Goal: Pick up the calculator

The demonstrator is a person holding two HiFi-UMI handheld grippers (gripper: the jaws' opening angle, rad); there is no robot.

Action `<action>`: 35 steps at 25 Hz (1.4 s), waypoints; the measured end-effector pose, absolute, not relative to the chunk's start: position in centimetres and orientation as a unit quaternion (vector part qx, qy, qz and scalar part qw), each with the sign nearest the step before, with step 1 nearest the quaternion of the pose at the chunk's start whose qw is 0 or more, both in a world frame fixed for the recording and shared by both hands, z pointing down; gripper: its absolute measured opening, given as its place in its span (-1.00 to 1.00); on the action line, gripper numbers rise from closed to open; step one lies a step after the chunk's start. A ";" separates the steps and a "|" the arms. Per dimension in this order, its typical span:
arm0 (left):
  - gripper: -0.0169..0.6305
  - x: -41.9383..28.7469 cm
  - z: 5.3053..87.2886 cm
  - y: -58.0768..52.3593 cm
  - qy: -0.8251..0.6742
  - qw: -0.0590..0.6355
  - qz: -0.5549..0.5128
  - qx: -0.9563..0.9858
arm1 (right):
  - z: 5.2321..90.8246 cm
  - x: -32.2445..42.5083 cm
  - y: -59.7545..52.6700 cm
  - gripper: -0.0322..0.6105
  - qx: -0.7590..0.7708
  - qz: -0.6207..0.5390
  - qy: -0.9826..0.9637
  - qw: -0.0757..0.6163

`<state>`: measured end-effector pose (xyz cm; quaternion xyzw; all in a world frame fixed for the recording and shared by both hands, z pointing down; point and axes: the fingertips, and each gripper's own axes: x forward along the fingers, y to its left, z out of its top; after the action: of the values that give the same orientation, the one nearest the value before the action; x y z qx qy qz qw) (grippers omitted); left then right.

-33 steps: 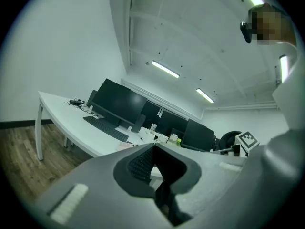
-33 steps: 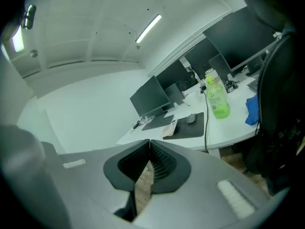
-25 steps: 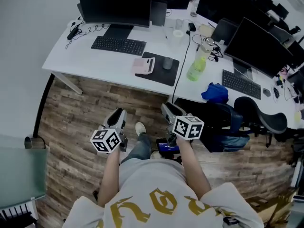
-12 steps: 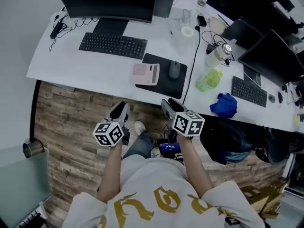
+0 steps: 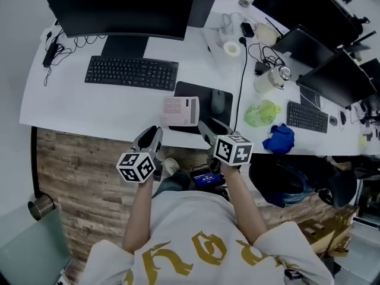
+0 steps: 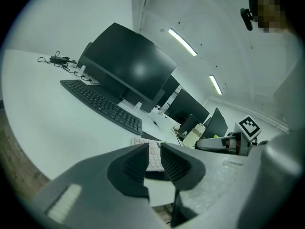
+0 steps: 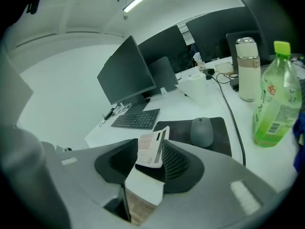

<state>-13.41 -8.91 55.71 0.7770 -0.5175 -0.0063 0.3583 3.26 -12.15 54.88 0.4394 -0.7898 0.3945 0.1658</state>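
Both your hands have come forward to the worktop (image 5: 89, 108) edge, so the right gripper (image 5: 206, 127), jaws just opening wide and empty, aims at the calculator (image 5: 181, 110) lying across the mouse mat's (image 5: 202, 94) left edge, while the left gripper (image 5: 151, 135), only slightly open, holds nothing.

left hand-held gripper (image 6: 153, 146): jaws slightly apart, empty | calculator (image 6: 154, 159): ahead, on desk (image 6: 43, 113) | keyboard (image 6: 102, 106): beyond, before monitor (image 6: 128, 68)

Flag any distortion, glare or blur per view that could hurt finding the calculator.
Head view: sharp, evenly lit, desk edge mildly bowed, calculator crisp. Left gripper view: strong fisheye, dark corners, soft sheen on the monitor. Right gripper view: strong fisheye too, calculator clear, green bottle stretched at the edge.
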 end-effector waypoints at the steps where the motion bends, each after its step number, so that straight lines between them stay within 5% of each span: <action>1: -0.71 -13.5 55.7 -9.4 -0.516 0.358 -0.006 0.779 | 54.8 3.2 -12.6 -0.31 0.440 0.395 -0.790 0.163; 35: -0.75 -14.3 58.3 -15.4 -0.530 0.355 0.039 0.769 | 62.3 1.0 -19.1 -0.22 0.385 0.483 -0.765 0.182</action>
<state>-14.32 -15.40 58.32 0.7686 -0.5304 0.0394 0.3554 0.98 -19.06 62.33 0.3848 -0.7651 0.4834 0.1815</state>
